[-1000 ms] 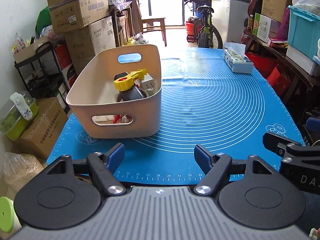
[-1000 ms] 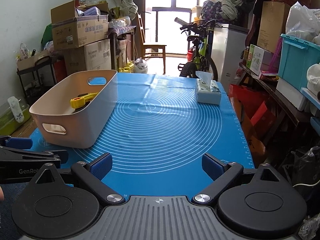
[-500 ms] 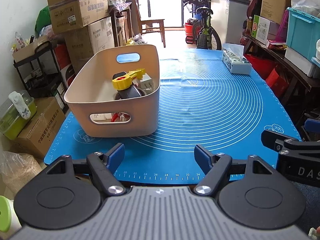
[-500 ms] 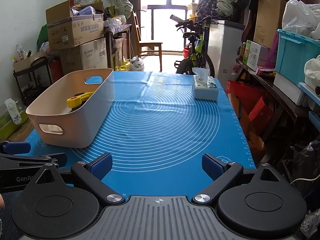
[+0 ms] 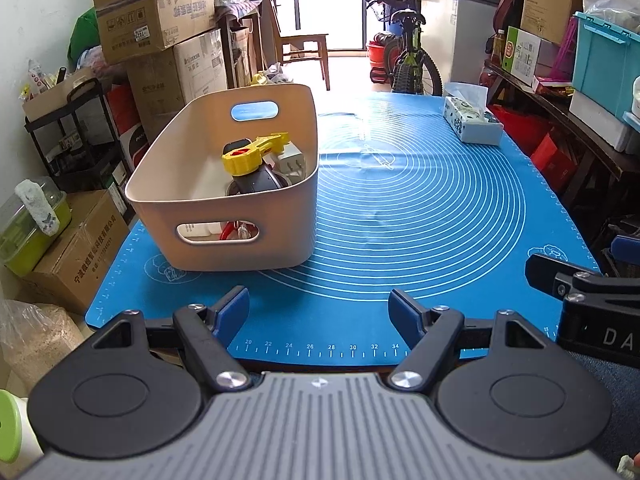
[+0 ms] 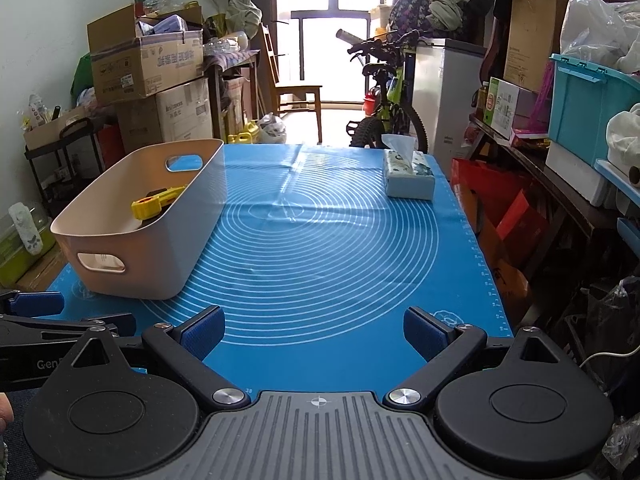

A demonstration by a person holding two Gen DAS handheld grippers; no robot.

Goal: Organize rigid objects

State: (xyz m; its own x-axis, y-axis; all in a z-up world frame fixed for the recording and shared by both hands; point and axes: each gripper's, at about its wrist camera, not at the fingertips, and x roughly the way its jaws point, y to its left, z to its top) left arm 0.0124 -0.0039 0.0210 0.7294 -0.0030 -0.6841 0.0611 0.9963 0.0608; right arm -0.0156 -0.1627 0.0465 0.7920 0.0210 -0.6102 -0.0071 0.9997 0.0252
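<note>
A beige plastic basket (image 5: 240, 236) stands on the left of the blue mat (image 5: 420, 208). Inside it lie a yellow tool (image 5: 252, 152), a dark round object (image 5: 256, 182), a white plug (image 5: 290, 162) and something red seen through the handle slot. The basket also shows in the right wrist view (image 6: 160, 256), with the yellow tool (image 6: 154, 202) in it. My left gripper (image 5: 319, 312) is open and empty at the mat's near edge. My right gripper (image 6: 314, 330) is open and empty, to the right of the left one.
A tissue box (image 6: 408, 174) sits at the mat's far right. Cardboard boxes (image 5: 152, 12) stack along the left wall. A bicycle (image 6: 384, 92) and a chair (image 6: 296, 92) stand beyond the table. Shelves with bins (image 6: 588, 108) line the right.
Both grippers have drawn back slightly and risen, so the table looks a little farther away. Both stay open and empty. The basket has not moved.
</note>
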